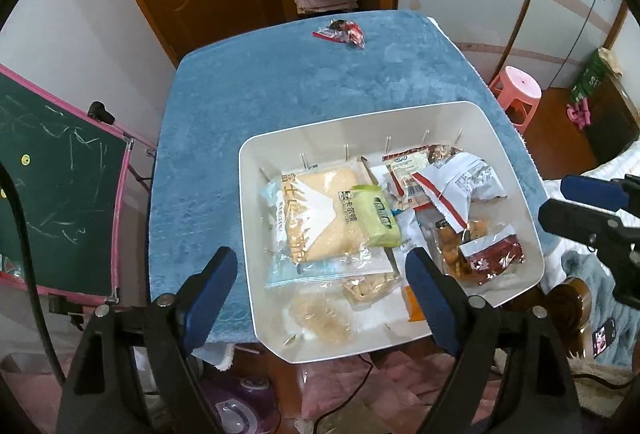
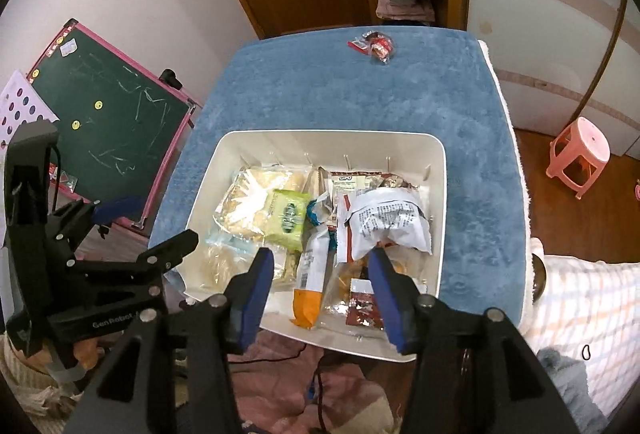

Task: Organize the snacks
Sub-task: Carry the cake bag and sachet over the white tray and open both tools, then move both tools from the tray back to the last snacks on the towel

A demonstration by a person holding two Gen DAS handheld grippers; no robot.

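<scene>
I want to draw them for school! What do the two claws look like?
Both claws are black frames with silver round bolts at the joints. Each has two long fingers tipped with flat blue pads. The left claw has white letters on its body, seen from the other camera. The right claw looks the same. No hands or sleeves show.

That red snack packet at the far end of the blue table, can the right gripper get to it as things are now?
Probably yes. The right gripper is open and empty over the white bin, and the red snack packet lies alone on bare blue cloth beyond it. Nothing blocks the way, but it is a long reach past the bin.
</scene>
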